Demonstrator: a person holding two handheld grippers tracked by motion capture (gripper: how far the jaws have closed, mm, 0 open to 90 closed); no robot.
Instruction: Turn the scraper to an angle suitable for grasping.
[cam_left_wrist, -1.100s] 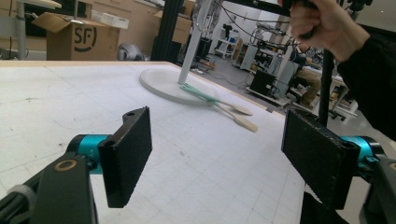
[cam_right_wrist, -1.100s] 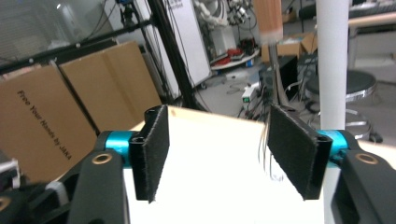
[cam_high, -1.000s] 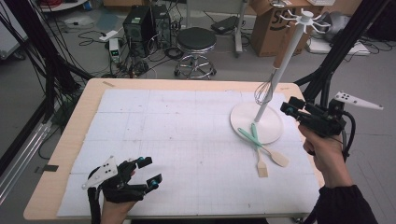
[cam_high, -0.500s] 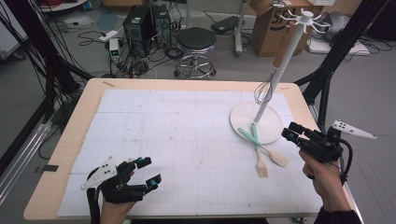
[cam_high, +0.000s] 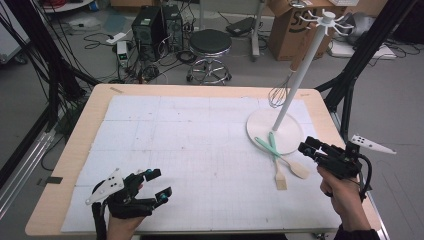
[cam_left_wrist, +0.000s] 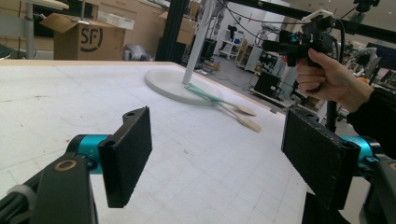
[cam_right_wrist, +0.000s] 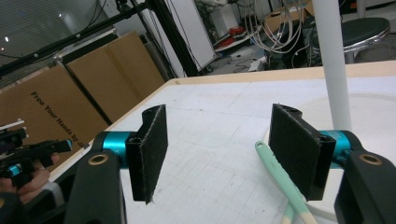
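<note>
At the bottom left of the high view, the left gripper (cam_high: 156, 185) rests wide open and empty. At lower right, the right gripper (cam_high: 306, 148) hovers wide open, just beside two spatulas (cam_high: 280, 162) leaning on the rack base (cam_high: 260, 127).

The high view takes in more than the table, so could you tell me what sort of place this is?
Probably a lab or workshop set up for recording: a computer tower amid loose cables on the floor, black frame struts beside the table, and cardboard boxes behind.
</note>
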